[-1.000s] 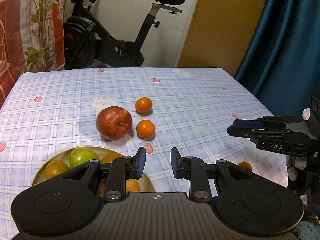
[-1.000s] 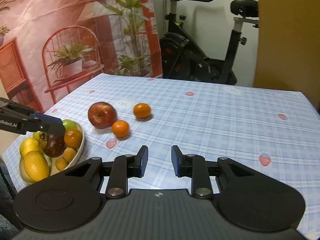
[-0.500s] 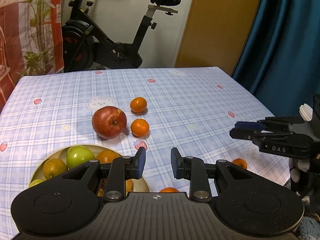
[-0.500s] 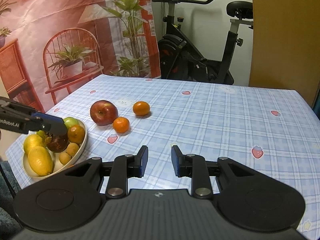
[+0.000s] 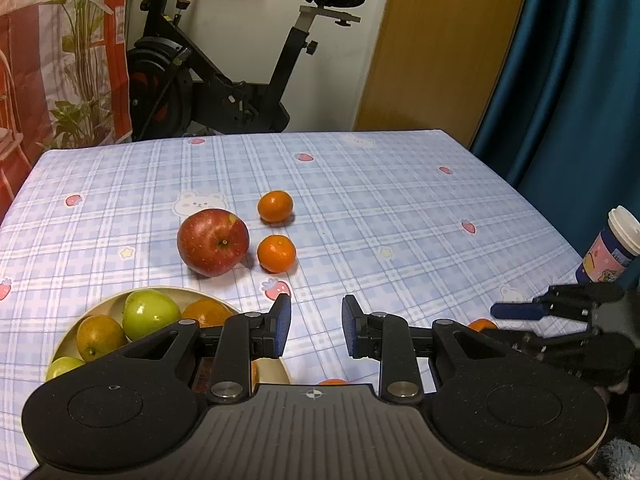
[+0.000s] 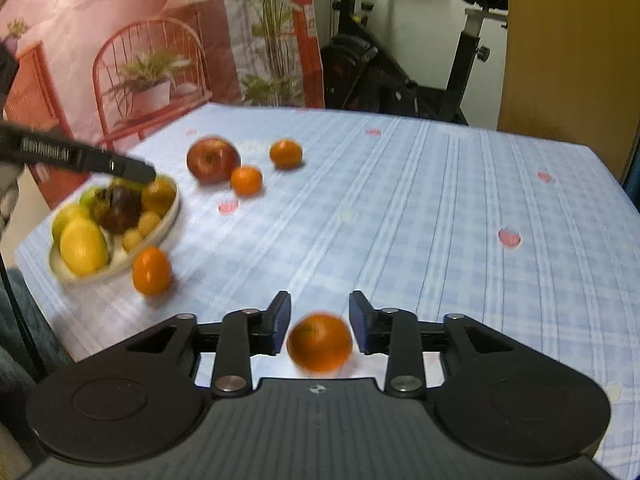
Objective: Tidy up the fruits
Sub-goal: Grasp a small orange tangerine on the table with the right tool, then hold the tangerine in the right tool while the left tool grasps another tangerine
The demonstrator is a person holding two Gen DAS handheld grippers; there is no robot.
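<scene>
My right gripper is opening its jaws, with a tangerine low in the frame between the pads, not pressed by either. My left gripper is at its narrowest and empty, above the bowl at lower left. Left of centre in the right view, a second tangerine sits just beside that bowl. In the left view, the apple and two more tangerines lie mid-frame on the checked cloth.
</scene>
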